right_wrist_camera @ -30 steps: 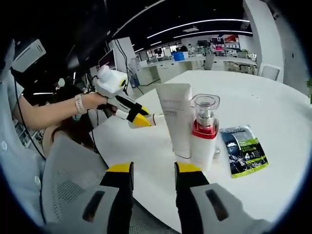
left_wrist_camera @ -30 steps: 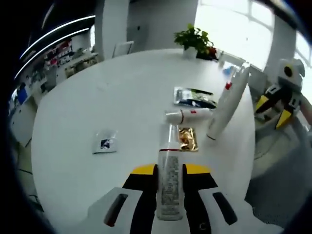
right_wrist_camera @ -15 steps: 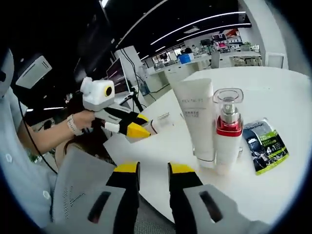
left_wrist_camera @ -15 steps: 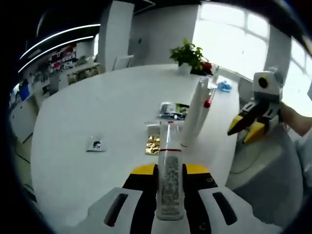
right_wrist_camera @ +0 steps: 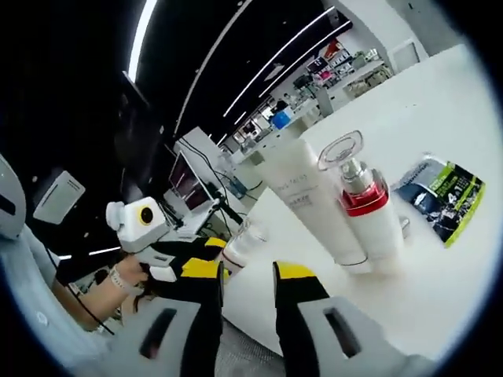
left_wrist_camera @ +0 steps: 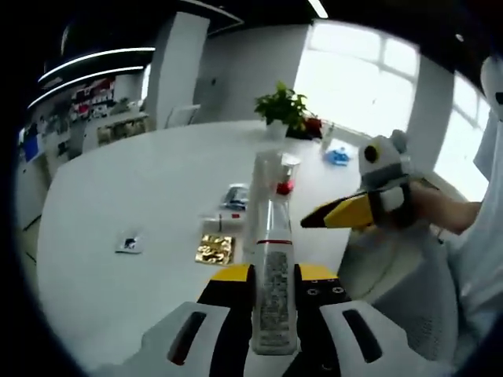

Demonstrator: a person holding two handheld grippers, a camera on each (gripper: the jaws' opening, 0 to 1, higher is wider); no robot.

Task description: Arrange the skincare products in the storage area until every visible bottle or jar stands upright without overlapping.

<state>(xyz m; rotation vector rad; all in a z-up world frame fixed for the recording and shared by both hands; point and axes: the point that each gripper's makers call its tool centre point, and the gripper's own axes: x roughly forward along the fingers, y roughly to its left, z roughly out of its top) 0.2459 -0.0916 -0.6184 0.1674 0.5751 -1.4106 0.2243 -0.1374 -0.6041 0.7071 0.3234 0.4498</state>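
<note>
My left gripper is shut on a slim clear bottle with a printed label, which points forward over the white table. Just past its tip stands a pump bottle with a red collar. In the right gripper view that pump bottle stands upright beside a tall white tube near the table edge. My right gripper is open and holds nothing, off the table's edge. The left gripper comes in from the left with its bottle. The right gripper hangs to the right of the held bottle.
A gold sachet, a small white sachet and a dark sachet lie flat on the table. A green-printed sachet lies behind the pump bottle. A potted plant stands at the far edge. A mesh chair sits below the right gripper.
My left gripper has carried the bottle closer to the standing tube and pump bottle. The right gripper has tilted upward, and its jaws are slightly narrower.
</note>
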